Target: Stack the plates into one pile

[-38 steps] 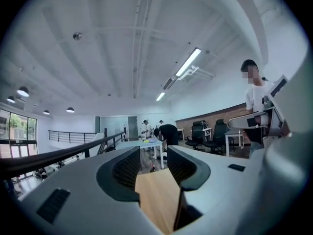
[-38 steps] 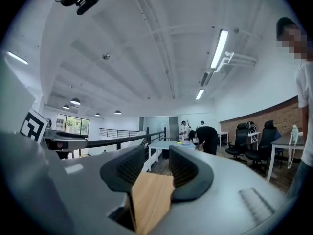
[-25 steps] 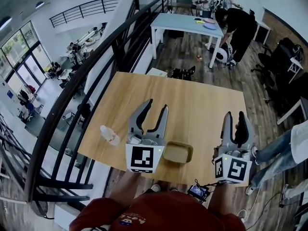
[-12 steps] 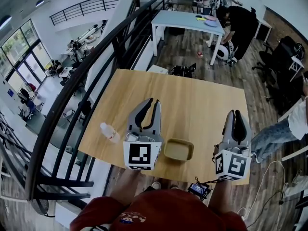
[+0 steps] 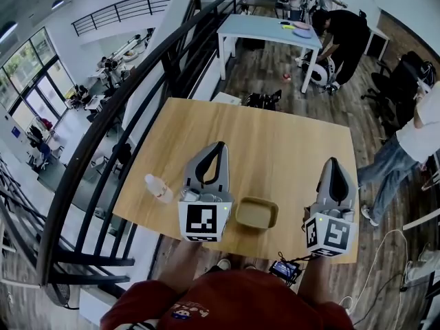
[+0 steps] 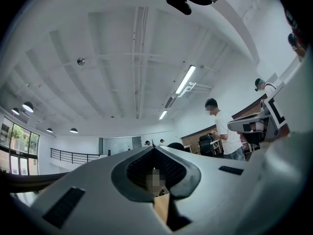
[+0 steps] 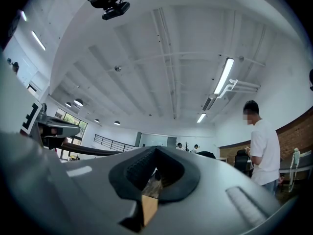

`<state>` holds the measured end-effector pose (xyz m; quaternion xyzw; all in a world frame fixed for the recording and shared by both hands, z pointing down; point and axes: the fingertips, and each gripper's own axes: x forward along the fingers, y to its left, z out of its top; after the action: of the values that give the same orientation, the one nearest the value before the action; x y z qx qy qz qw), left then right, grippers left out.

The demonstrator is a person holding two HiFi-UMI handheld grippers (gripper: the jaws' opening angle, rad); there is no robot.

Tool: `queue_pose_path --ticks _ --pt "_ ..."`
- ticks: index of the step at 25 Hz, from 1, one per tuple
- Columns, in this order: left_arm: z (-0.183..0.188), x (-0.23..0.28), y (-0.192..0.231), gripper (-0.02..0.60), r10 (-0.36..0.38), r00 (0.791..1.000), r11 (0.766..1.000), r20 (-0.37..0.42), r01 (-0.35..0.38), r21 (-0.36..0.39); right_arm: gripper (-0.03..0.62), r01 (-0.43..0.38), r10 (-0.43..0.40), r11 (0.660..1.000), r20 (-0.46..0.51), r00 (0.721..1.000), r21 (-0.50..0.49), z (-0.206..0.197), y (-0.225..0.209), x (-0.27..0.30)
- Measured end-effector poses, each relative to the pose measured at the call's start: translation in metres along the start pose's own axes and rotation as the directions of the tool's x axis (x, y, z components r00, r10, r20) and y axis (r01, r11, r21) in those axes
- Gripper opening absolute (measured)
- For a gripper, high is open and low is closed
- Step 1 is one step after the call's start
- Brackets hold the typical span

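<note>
**A:** Head view first. Where are the plates?

**B:** A tan dish (image 5: 256,213) sits low in the middle of the frame on the wooden table (image 5: 275,129), between the two grippers and touching neither. I can't tell if it is one plate or several nested together. A plastic bottle (image 5: 158,188) lies at the lower left.

**A:** And the grippers?

**B:** The left gripper (image 5: 219,146) and the right gripper (image 5: 335,161) have just been closing. Both sets of jaws now meet, with nothing between them.

**A:** What does the left gripper view show?

**B:** The left gripper (image 6: 154,150) is pinched together and empty, pointing at the ceiling (image 6: 137,58). No plate is in sight.

**A:** The right gripper view?

**B:** The same. The right gripper (image 7: 155,150) is closed and empty.

**A:** So how far along is it?

**B:** I see no second plate on this table. It's either finished or not yet begun.
</note>
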<state>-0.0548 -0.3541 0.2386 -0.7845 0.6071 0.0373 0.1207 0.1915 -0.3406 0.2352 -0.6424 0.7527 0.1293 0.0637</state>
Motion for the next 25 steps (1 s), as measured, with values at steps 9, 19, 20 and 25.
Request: queue_pose_path --ticks 9,19,20,25 --pt "0.0028 -0.0003 0.0008 0.006 0.002 1.0 1.0 -0.007 -0.002 -0.005 0.009 -0.004 0.004 1.0 -0.014 1.0 -0.005 -0.0003 0.0016 0.0007" --pt "-0.0004 0.002 0.0057 0.006 -0.007 1.0 0.999 -0.017 0.006 -0.038 0.009 -0.005 0.005 1.0 -0.028 1.0 -0.008 -0.004 0.0014 0.004" --pt "0.0005 0.0017 0.0054 0.006 -0.007 1.0 0.999 -0.017 0.006 -0.036 0.009 -0.007 0.006 1.0 -0.028 1.0 -0.009 -0.0038 0.0014 0.0035" --pt "-0.0032 0.003 0.0056 0.006 -0.002 1.0 0.999 -0.019 0.001 -0.045 0.009 -0.006 0.006 1.0 -0.032 0.999 -0.014 -0.004 0.0006 0.0053"
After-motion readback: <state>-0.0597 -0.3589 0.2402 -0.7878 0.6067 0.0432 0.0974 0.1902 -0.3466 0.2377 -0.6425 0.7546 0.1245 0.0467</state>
